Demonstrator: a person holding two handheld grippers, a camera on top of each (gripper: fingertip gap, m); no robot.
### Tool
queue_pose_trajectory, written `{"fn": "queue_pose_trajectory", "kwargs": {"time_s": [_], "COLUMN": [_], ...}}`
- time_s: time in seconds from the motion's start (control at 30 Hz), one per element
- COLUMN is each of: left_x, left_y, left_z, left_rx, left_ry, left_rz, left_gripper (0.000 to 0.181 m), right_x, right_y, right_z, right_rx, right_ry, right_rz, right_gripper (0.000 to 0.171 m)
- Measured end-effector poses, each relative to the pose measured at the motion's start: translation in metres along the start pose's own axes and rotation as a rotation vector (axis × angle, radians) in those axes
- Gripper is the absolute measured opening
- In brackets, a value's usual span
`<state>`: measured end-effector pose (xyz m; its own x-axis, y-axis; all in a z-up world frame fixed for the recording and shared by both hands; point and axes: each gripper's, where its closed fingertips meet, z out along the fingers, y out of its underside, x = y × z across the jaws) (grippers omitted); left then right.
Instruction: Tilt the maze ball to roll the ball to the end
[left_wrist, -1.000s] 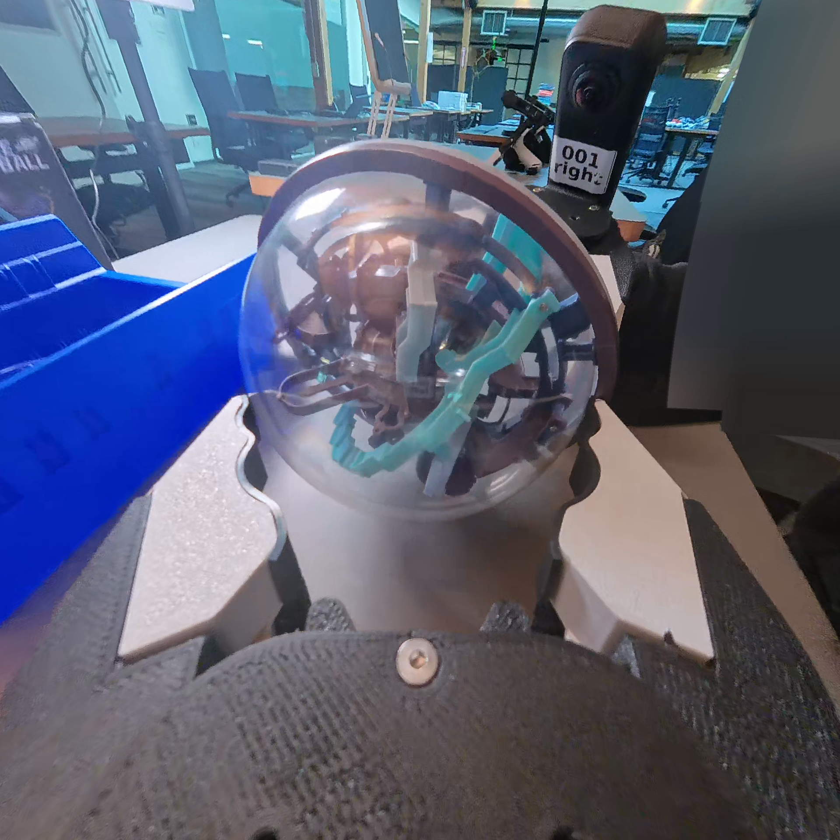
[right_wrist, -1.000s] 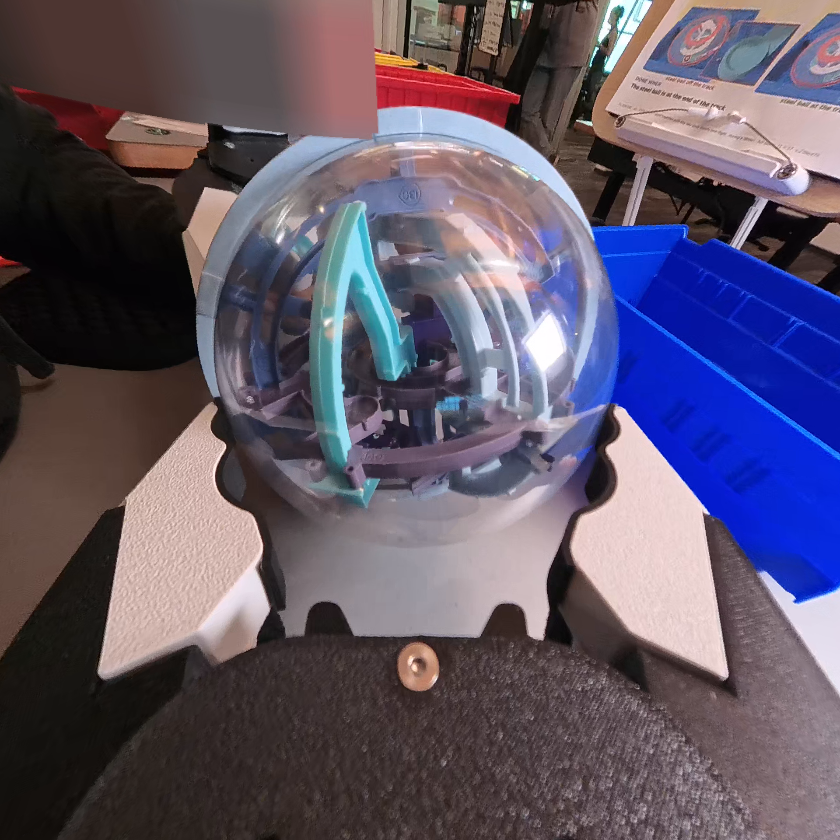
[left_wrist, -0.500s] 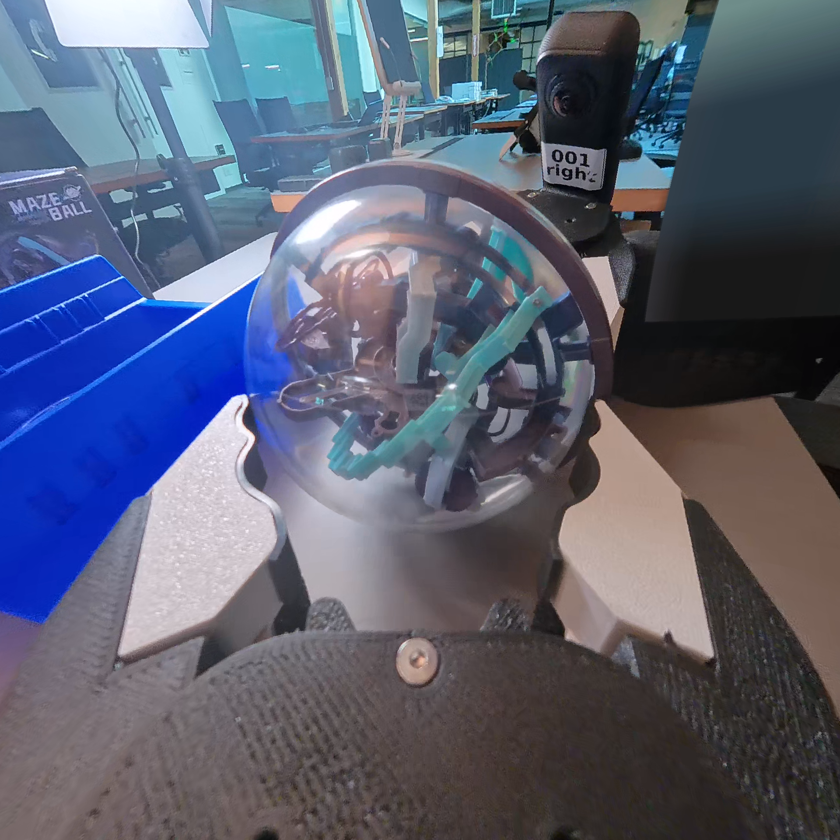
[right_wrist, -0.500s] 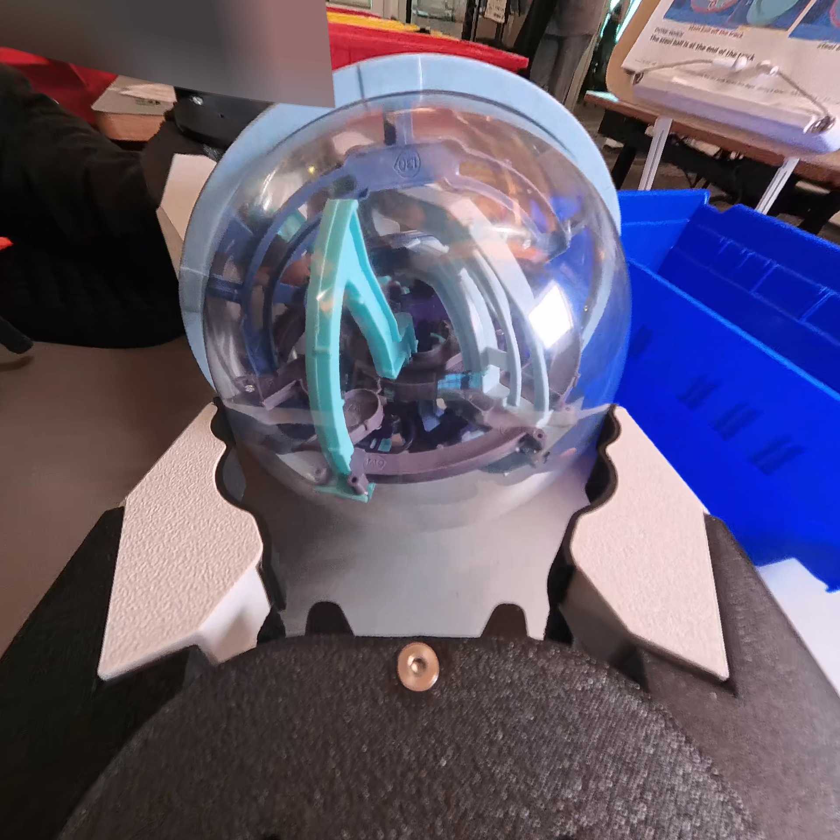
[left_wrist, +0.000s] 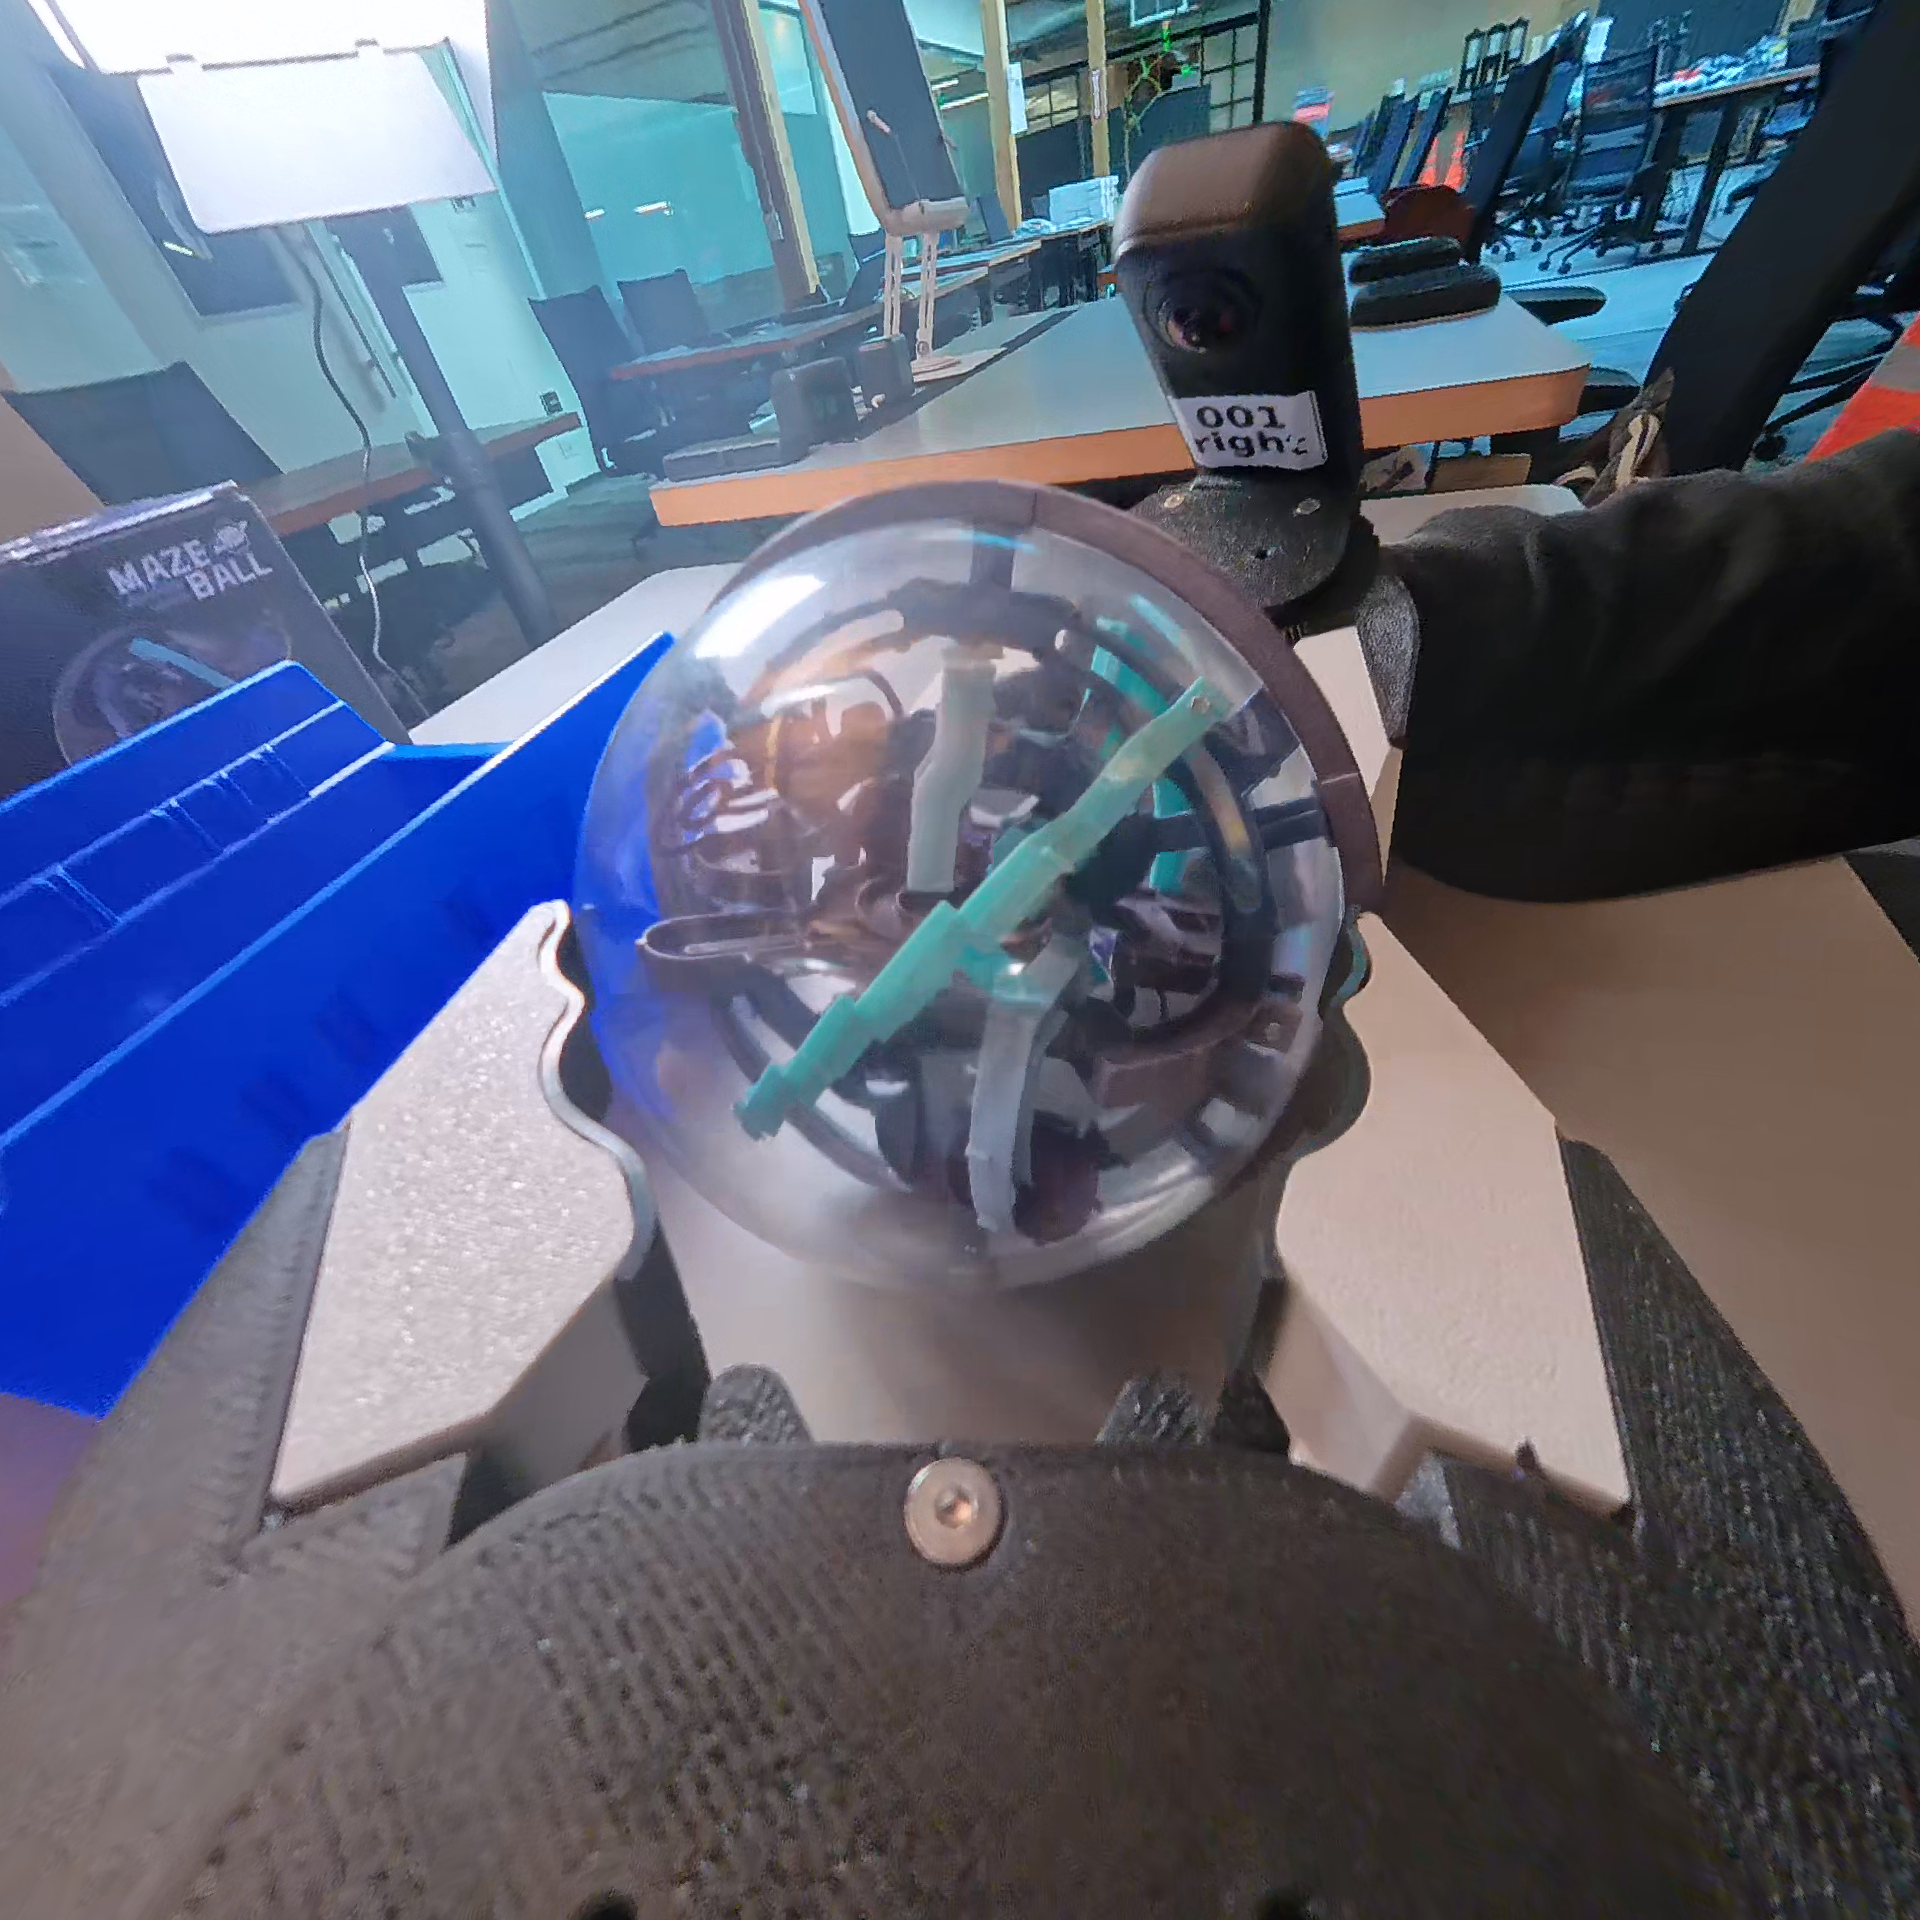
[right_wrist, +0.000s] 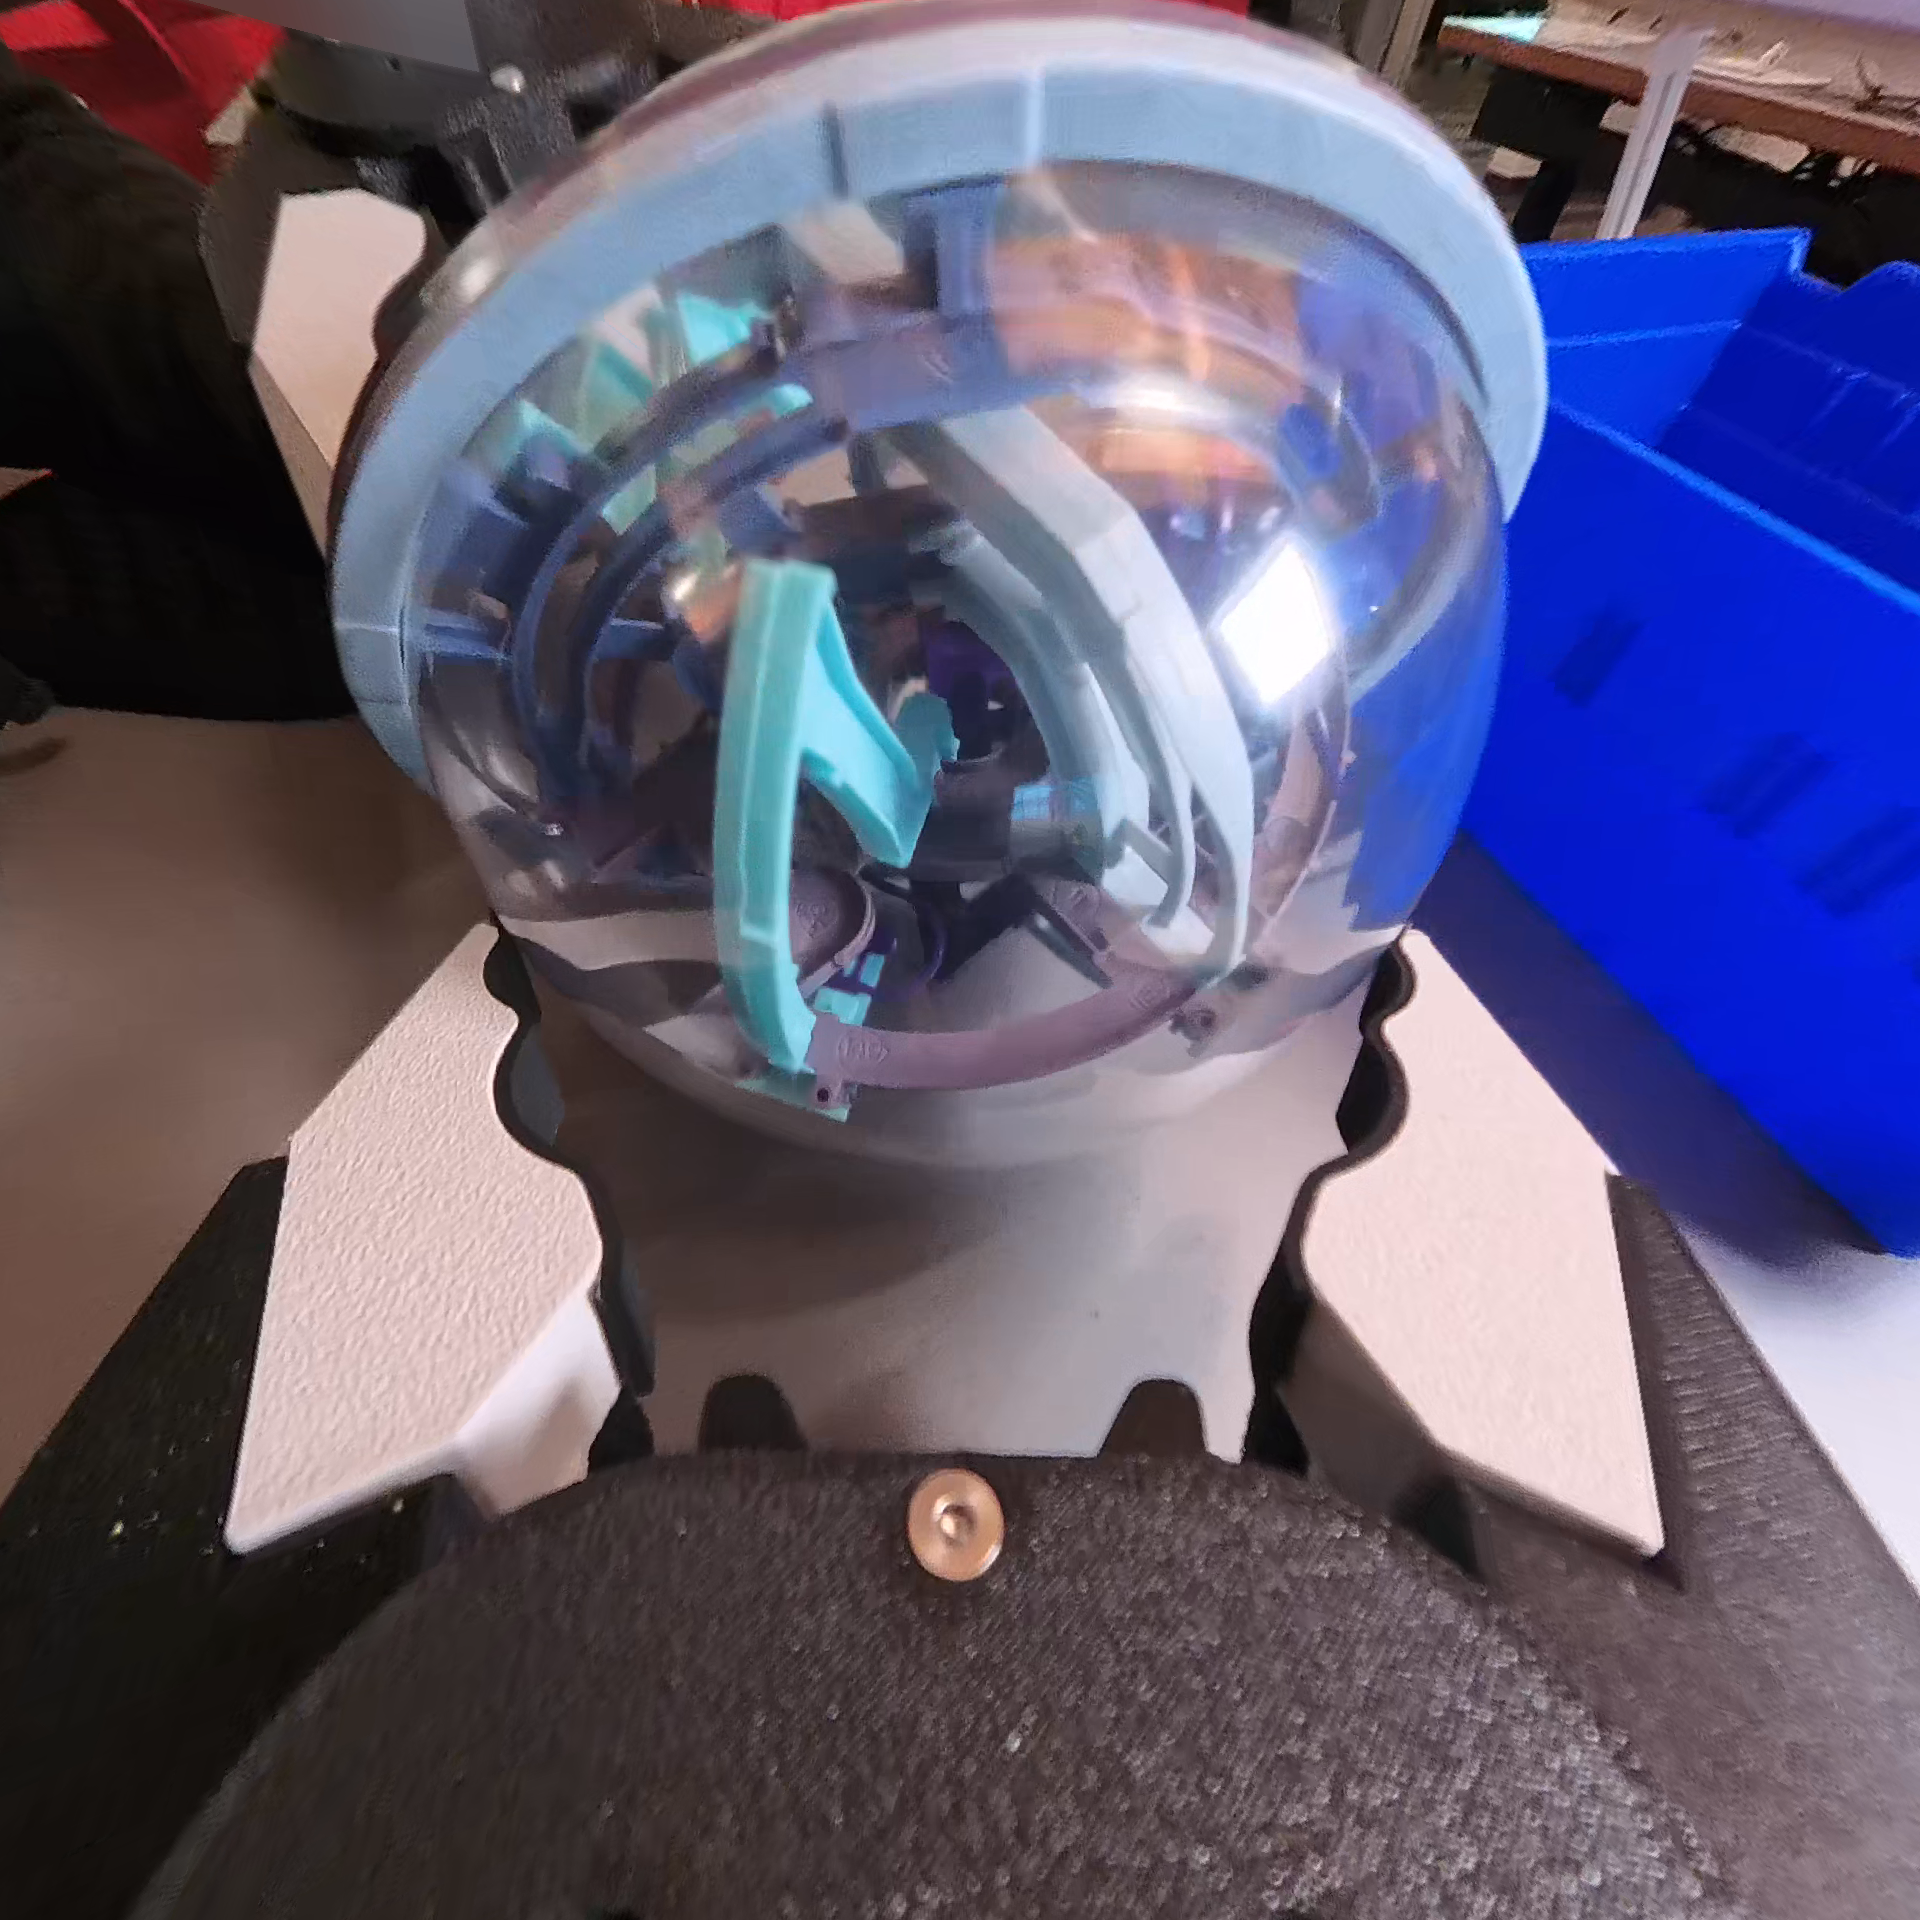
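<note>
The maze ball is a clear sphere with teal, grey and purple tracks inside and a band round its middle. It is held off the table between my two grippers, one on each half. My left gripper is shut on it, with the white fingers cupping its sides. My right gripper is shut on the opposite half. The right gripper's black camera shows behind the sphere in the left wrist view. I cannot pick out the small steel ball among the tracks.
A blue bin stands close beside the sphere and also shows in the right wrist view. A dark product box stands behind it. A black sleeve holds the right gripper. The beige table lies below.
Both grippers have turned with the sphere still held. The band round its middle now leans at a different angle and the tracks inside have rotated. The right view now looks further down at the table.
</note>
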<state>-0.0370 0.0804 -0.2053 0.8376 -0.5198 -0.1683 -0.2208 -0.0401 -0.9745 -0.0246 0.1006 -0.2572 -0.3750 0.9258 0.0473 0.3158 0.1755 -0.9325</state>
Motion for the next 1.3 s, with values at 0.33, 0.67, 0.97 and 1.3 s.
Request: {"fn": "queue_pose_trajectory", "kwargs": {"time_s": [0.33, 0.67, 0.97, 1.3], "left_x": [0.006, 0.011, 0.007, -0.001], "left_y": [-0.010, -0.003, 0.002, 0.024], "left_z": [-0.008, -0.017, -0.015, -0.005], "left_rx": [0.057, 0.085, 0.130, 0.032], "left_ry": [0.008, 0.074, 0.106, 0.166], "left_rz": [0.045, 0.097, 0.056, -0.173], "left_gripper": [0.133, 0.133, 0.137, 0.146], "right_x": [-0.009, -0.014, -0.012, -0.006], "right_y": [0.000, -0.020, -0.023, -0.022], "right_z": [0.007, -0.004, -0.005, -0.005], "right_rx": [-0.021, 0.041, 0.076, 0.075], "right_ry": [-0.003, 0.018, 0.008, 0.020], "right_rz": [-0.050, -0.112, -0.094, -0.068], "right_gripper": [0.149, 0.144, 0.144, 0.143]}}
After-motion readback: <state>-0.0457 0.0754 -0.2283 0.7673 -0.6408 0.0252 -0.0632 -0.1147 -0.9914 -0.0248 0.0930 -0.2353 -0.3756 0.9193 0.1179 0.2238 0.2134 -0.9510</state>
